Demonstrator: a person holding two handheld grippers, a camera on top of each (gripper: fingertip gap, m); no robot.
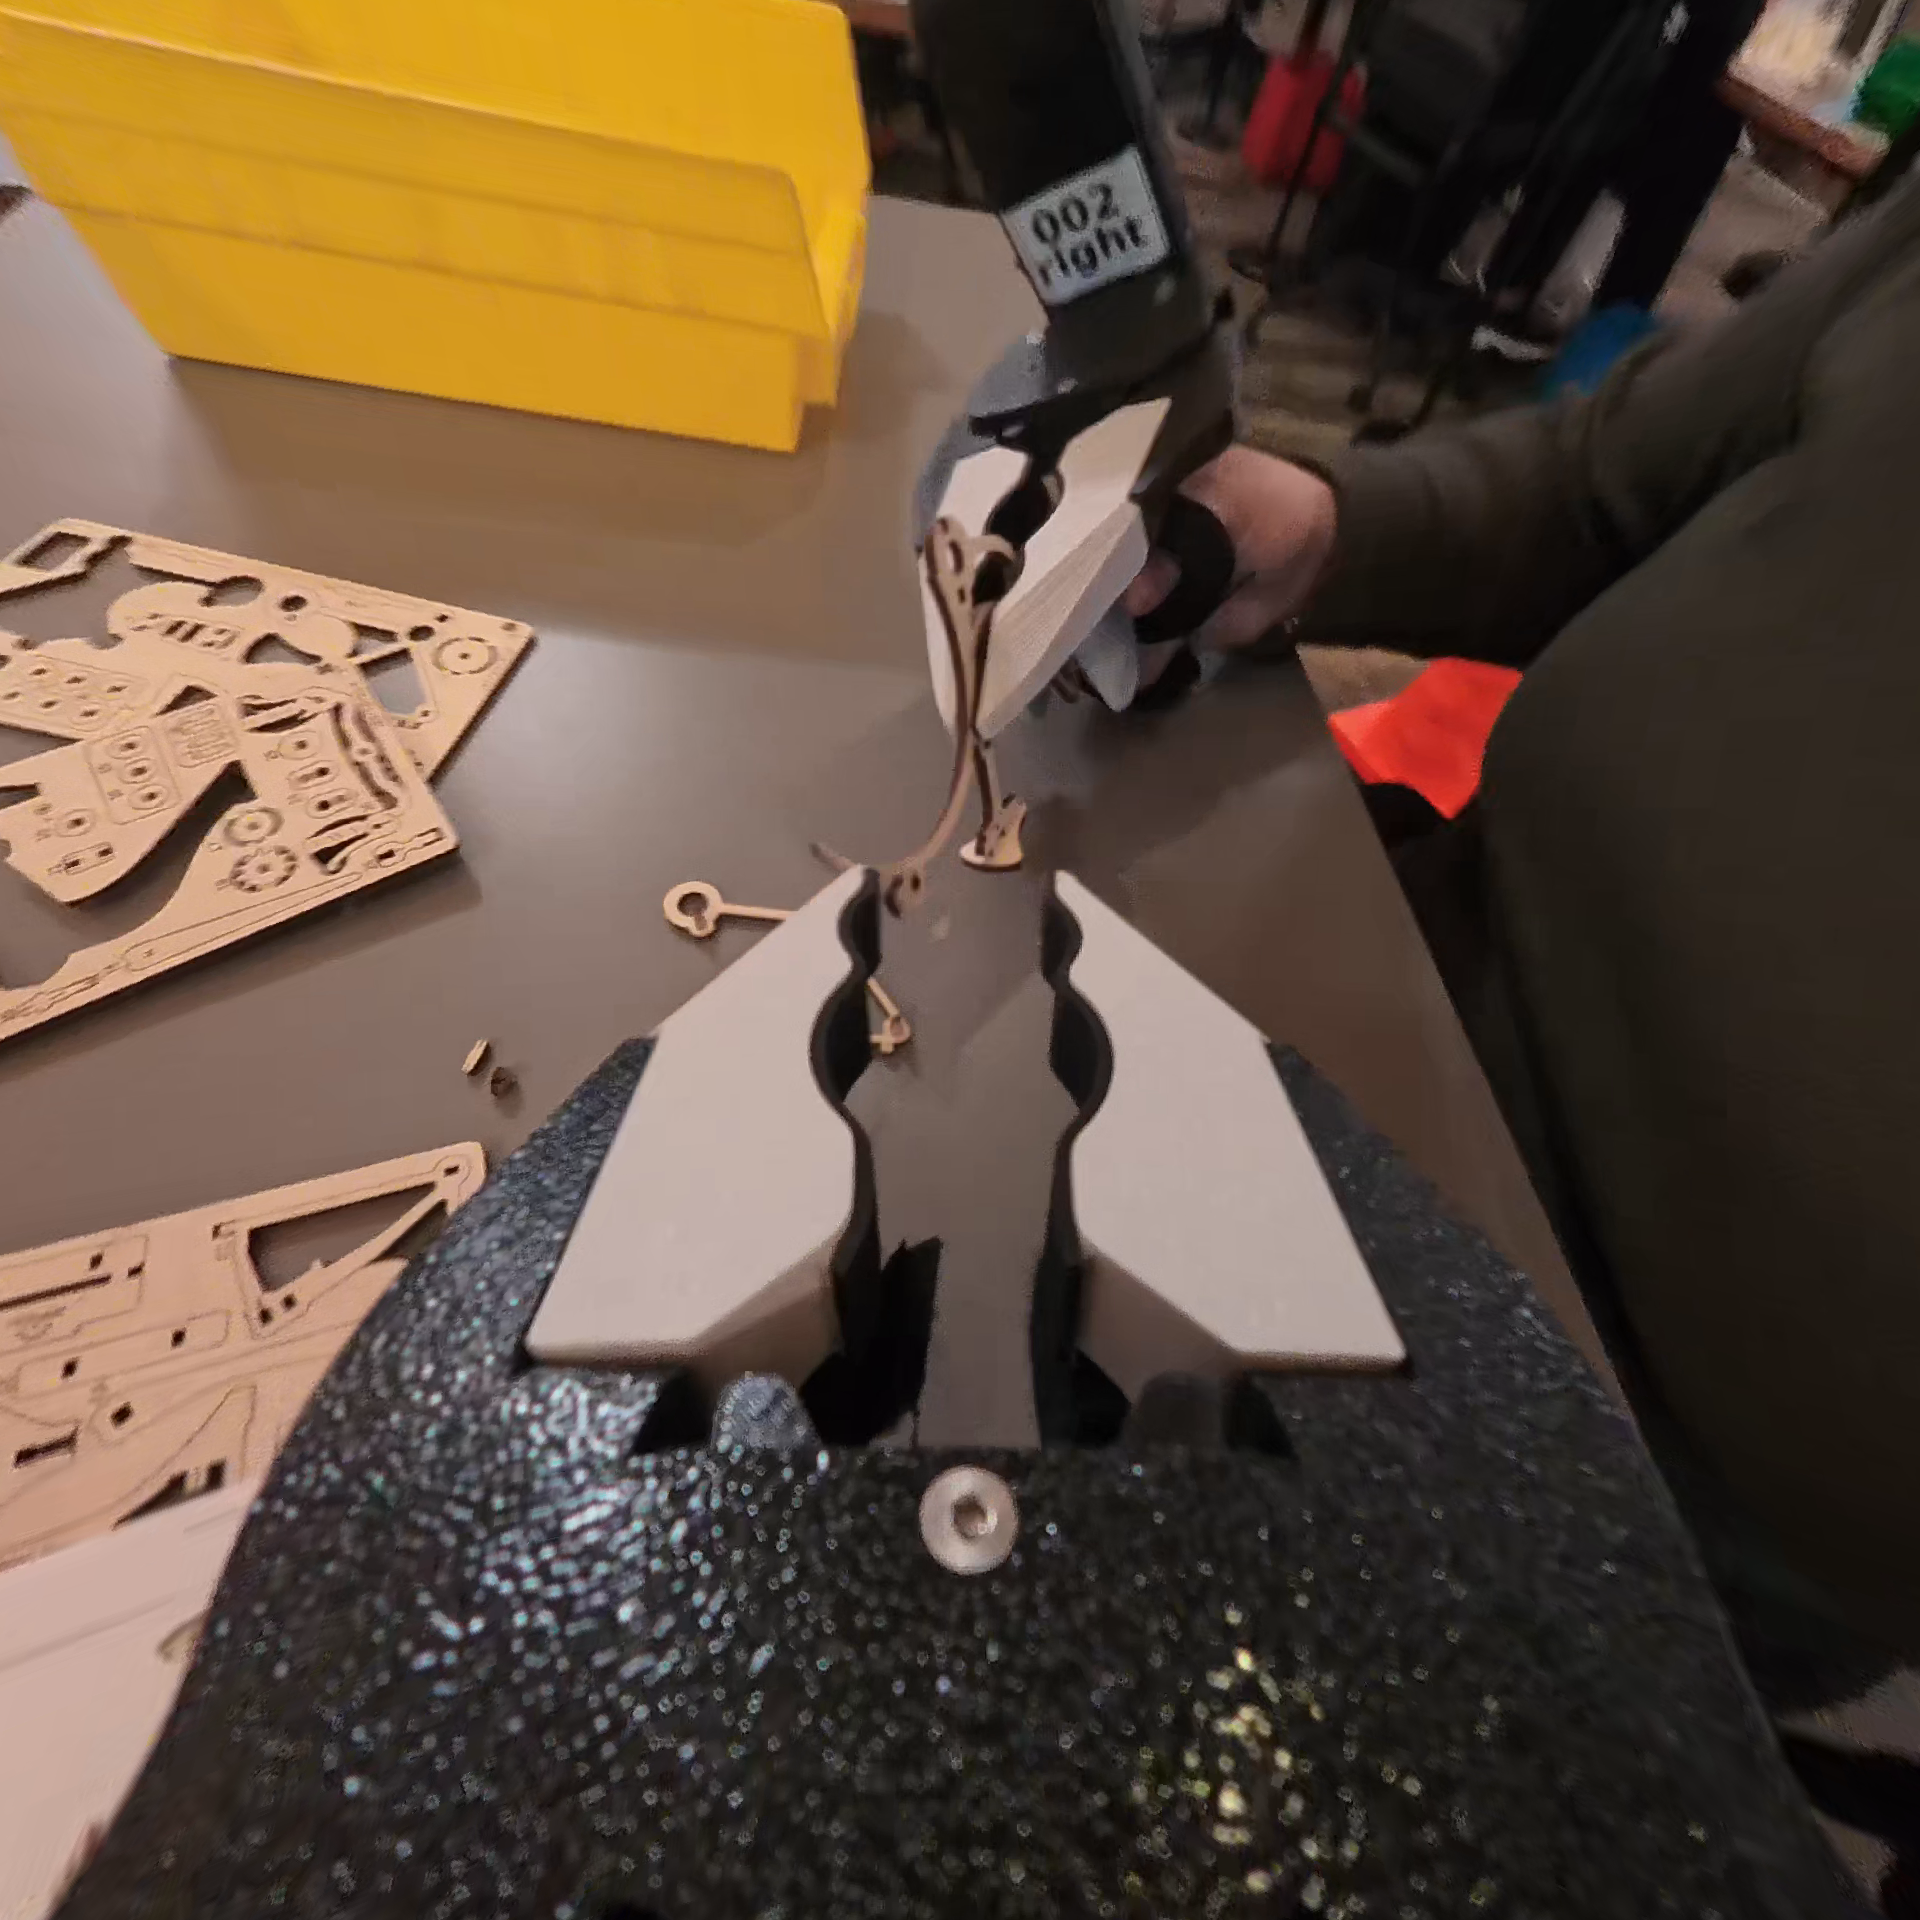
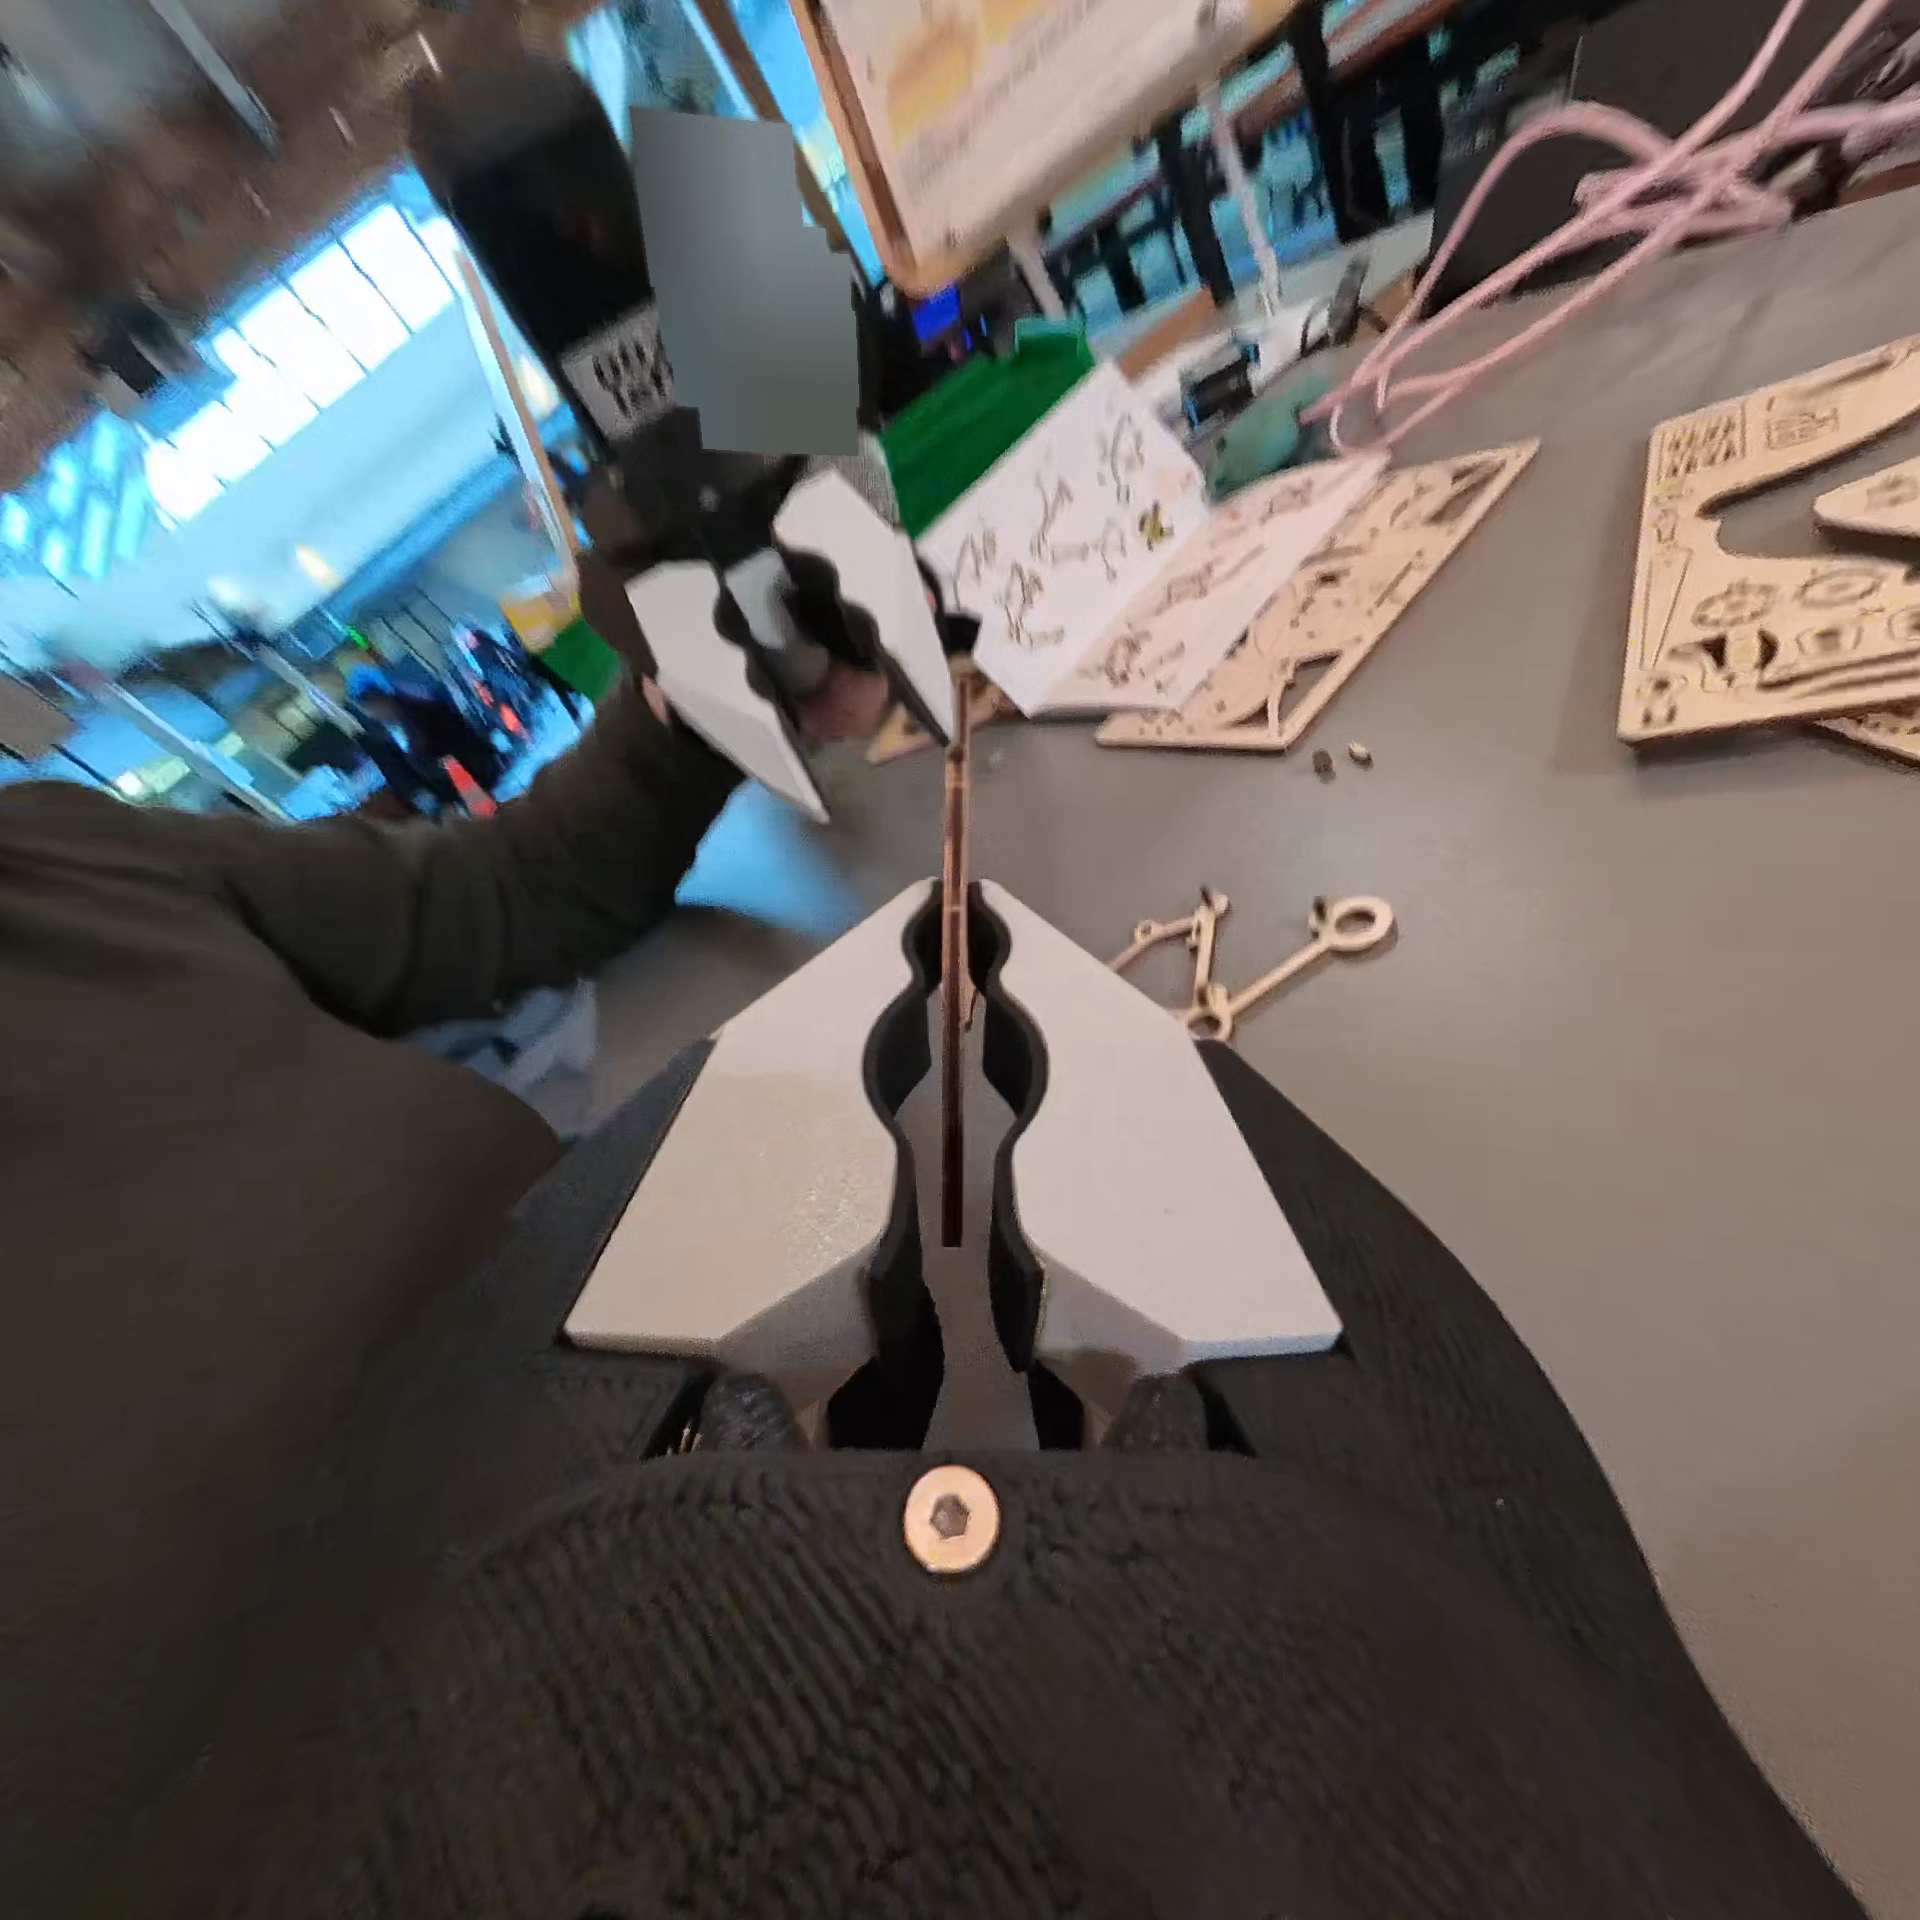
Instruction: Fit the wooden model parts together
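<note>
The right claw [image 1: 961, 665], upper centre of the left wrist view, angles downward with a bare hand [image 1: 1231, 561] behind it, dark sleeve running off the right edge. It pinches a thin curved wooden model part [image 1: 961, 769], whose lower end hangs just above the dark grey desk [image 1: 644, 748]. In the right wrist view that part [image 2: 953, 1039] shows edge-on between the pads. The left claw [image 1: 961, 914], low in its own frame, stands spread and empty over a small keyhole-shaped wooden piece [image 1: 888, 1023], which one finger partly hides. Perforated wooden sheets [image 1: 208, 727] are cut off at the left edge; the background beyond the yellow plastic bin [image 1: 468, 208] is blurred.
</note>
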